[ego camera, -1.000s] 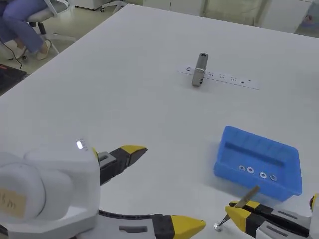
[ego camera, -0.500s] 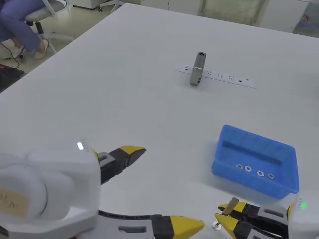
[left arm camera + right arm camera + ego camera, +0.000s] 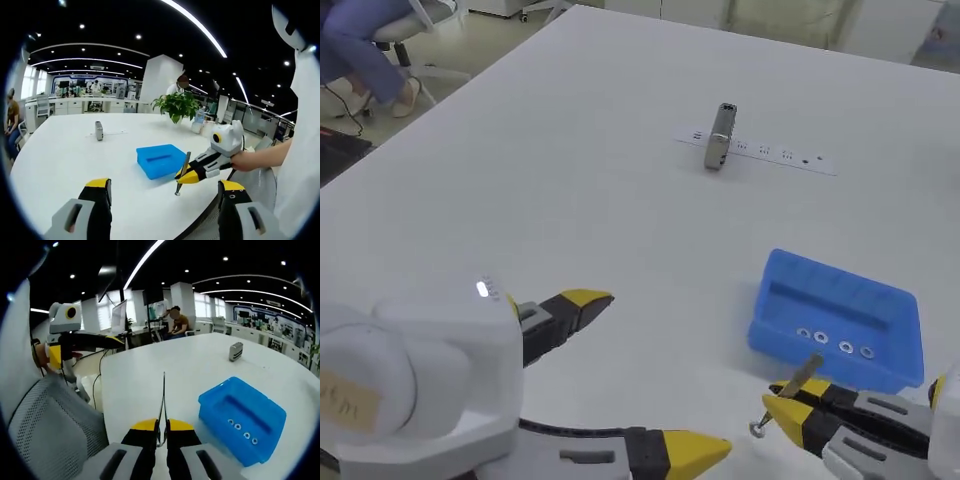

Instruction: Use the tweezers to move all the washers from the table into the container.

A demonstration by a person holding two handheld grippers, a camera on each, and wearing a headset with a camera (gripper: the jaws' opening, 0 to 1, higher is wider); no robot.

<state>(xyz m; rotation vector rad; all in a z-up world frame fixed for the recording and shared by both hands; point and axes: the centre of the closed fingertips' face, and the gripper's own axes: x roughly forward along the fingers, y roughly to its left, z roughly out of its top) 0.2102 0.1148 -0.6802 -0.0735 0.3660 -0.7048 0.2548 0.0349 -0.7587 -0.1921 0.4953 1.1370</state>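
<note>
Left gripper [image 3: 665, 373]: nearest, low on the left of the head view; its yellow-tipped fingers [image 3: 582, 300] are spread wide with nothing between them.
Right gripper [image 3: 775, 408]: low on the right, near the worktop's near edge; its fingers [image 3: 145, 426] are pressed together on the tweezers [image 3: 798, 385], which they grip partway along.
Tweezers: slanted down, with the tip at the worktop [image 3: 570, 180] just in front of the container.
Loose washer [image 3: 757, 430]: at the tweezers' tip; I cannot tell whether it is pinched or lifted clear of the worktop.
Container [image 3: 840, 285]: a blue tray just beyond the right gripper, flat on the worktop.
Washers in container [image 3: 823, 341]: four in a row on its floor, along the near wall.
Metal block [image 3: 718, 138]: farther back, upright on a white marked strip [image 3: 780, 157].
Person [image 3: 355, 45]: seated beyond the far left corner.
</note>
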